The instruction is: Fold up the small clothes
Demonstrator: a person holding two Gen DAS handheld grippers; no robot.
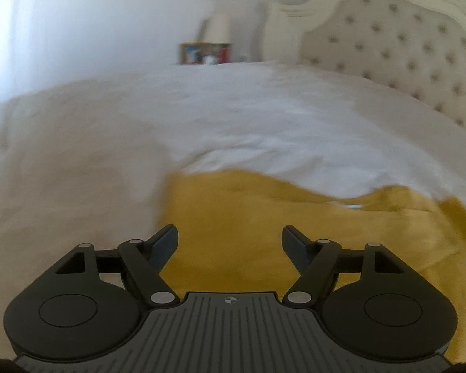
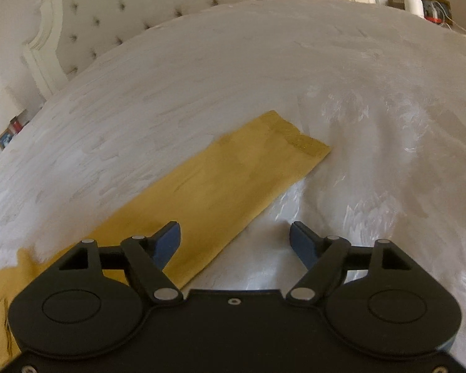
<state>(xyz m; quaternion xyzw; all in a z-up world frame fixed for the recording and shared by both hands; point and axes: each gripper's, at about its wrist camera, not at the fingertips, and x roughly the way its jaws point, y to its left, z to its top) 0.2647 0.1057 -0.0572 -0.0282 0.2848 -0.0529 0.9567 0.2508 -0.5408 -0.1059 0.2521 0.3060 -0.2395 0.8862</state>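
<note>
Mustard-yellow garment (image 1: 264, 223) lay flat on the white bedspread (image 1: 202, 108) when I looked through the left wrist view, filling the lower right of the picture with its far edge rumpled against the white. My left tool (image 1: 230, 242) hung over the cloth near its left border, jaws spread wide with nothing between them; the fabric below was not pinched. I judged the piece thin, soft and light, the kind that drapes and drags rather than lifts as a sheet, so one corner alone would have let the rest sag.

Through the right wrist view the same garment (image 2: 233, 180) showed as a long narrow strip running diagonally away from me, ending in a squared hem with a slightly darker band. The bedspread (image 2: 295, 62) around it was wrinkled, and a tufted headboard (image 2: 139, 6) stood beyond. My right tool (image 2: 234, 237) was likewise well open and empty, one finger over the strip's near edge, the other over bare bedding. To my mind the far hem corners were the places to take hold, pinching both layers so nothing slid apart.
</note>
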